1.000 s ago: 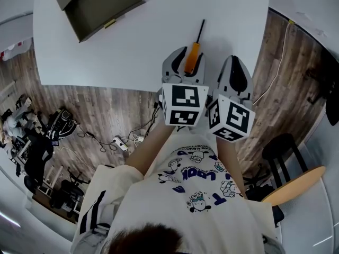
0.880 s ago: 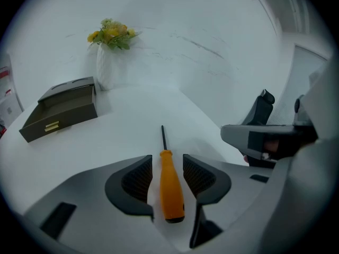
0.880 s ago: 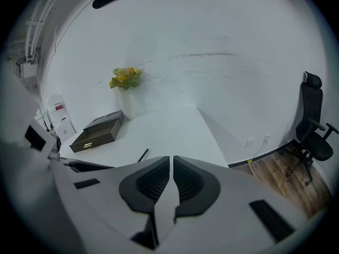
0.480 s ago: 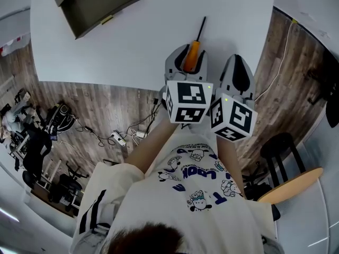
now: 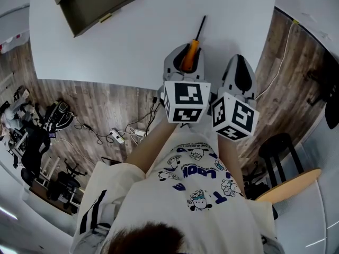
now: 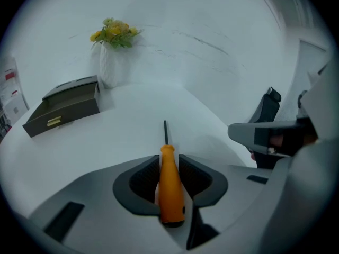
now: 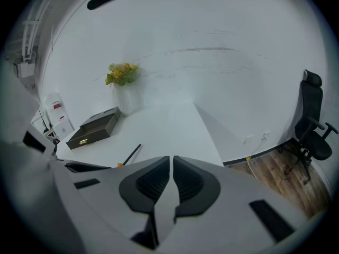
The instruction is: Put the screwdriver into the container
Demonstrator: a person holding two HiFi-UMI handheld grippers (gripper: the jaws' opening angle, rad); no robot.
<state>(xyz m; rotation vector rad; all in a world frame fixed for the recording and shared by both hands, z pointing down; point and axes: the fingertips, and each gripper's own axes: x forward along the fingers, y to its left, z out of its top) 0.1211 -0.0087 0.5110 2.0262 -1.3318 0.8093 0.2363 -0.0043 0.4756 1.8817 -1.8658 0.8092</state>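
A screwdriver with an orange handle and a thin black shaft lies on the white table, tip pointing away from me. My left gripper sits over its handle. In the left gripper view the jaws are closing, and both dark pads flank the orange handle with no gap showing. My right gripper hovers just right of it at the table's edge, jaws nearly together with nothing between them. The container, a dark olive open box, stands at the far left of the table.
A white vase of yellow flowers stands behind the box against the wall. A black office chair is off to the right. Below the table edge are a wood floor with cables, a black stool and a wooden seat.
The left gripper's jaws have drawn in around the orange handle. Both grippers have edged slightly forward and right; the screwdriver still lies where it was.
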